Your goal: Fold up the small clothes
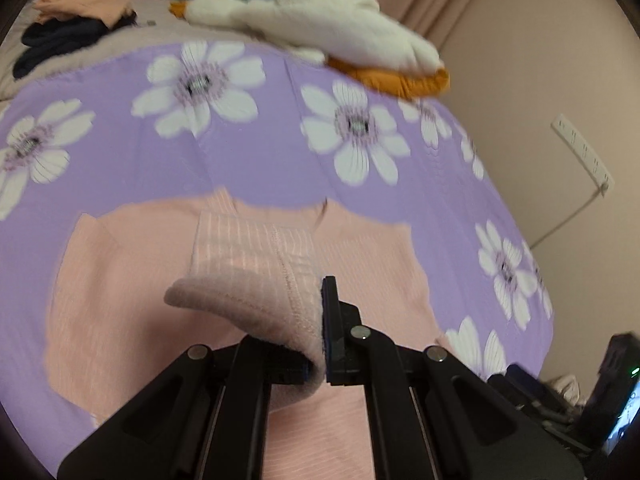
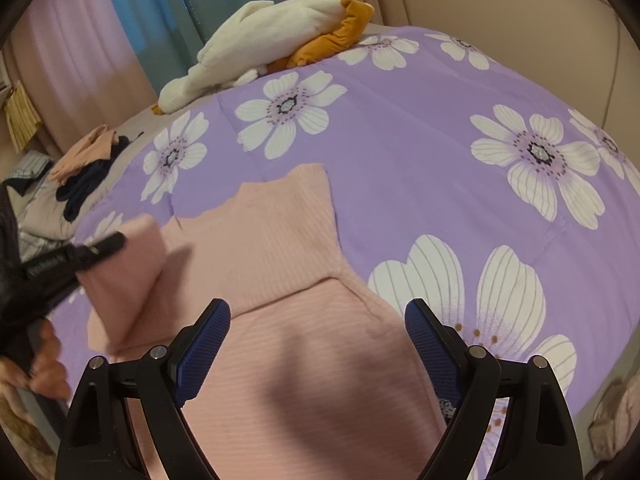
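Pink ribbed garment (image 2: 288, 240) on floral quilt (image 2: 420, 152), one edge lifted by left tongs (image 1: 320, 320)

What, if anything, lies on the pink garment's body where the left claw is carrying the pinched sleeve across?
Nothing visible. The left claw is shut on the sleeve, and the pink garment beneath lies bare on the floral cover. The open right claw hovers above the near part, touching nothing.

Both black-framed grippers, left gripper (image 1: 320, 320) and right gripper (image 2: 318, 346), have silver pivot screws and blue textured pads.
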A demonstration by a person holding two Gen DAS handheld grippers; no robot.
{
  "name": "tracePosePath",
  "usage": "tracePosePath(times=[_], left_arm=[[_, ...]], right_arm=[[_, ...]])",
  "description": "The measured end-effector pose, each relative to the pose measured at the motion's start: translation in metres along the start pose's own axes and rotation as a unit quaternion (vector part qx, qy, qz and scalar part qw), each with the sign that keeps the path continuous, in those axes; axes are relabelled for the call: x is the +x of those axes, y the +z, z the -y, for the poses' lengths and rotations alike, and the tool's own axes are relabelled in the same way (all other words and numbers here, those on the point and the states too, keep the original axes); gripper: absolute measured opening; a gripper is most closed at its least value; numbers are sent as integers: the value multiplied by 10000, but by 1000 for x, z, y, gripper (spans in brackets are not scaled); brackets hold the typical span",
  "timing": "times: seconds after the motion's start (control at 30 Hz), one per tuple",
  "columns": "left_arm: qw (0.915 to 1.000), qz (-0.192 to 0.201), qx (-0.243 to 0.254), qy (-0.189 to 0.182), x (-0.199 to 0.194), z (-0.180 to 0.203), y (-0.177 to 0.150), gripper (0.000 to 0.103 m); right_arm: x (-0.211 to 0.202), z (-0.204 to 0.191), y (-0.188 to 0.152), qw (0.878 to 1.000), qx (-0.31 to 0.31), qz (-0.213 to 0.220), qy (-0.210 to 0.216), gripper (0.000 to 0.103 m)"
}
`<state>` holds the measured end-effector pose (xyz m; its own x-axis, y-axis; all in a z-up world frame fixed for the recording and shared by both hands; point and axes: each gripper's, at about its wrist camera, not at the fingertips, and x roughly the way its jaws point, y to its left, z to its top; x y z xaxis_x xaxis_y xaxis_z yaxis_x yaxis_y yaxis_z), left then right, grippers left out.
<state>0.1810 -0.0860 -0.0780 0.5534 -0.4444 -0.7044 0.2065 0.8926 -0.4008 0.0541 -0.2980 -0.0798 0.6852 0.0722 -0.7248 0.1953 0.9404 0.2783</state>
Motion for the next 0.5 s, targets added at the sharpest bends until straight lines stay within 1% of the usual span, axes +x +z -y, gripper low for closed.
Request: tracePosePath(times=[0.17,0.27,0.37,0.5], left_arm=[[9978,-574,-296,-133,34,-6,-20,3],[9954,-851,-444,-64,49,-11,-32,3],[9932,-1013,-570,-81,57,-15,-39,4],[9930,-1030,-575,-85,54,-12,-39,6]], right_arm=[[3,5,-2,10000,41,-53,-34,89],[5,7,-2,9999,56,-83,-49,89],[6,9,-3,9999,71,-103,-63,89],[8,9,-4,9998,76,-149,-77,89]])
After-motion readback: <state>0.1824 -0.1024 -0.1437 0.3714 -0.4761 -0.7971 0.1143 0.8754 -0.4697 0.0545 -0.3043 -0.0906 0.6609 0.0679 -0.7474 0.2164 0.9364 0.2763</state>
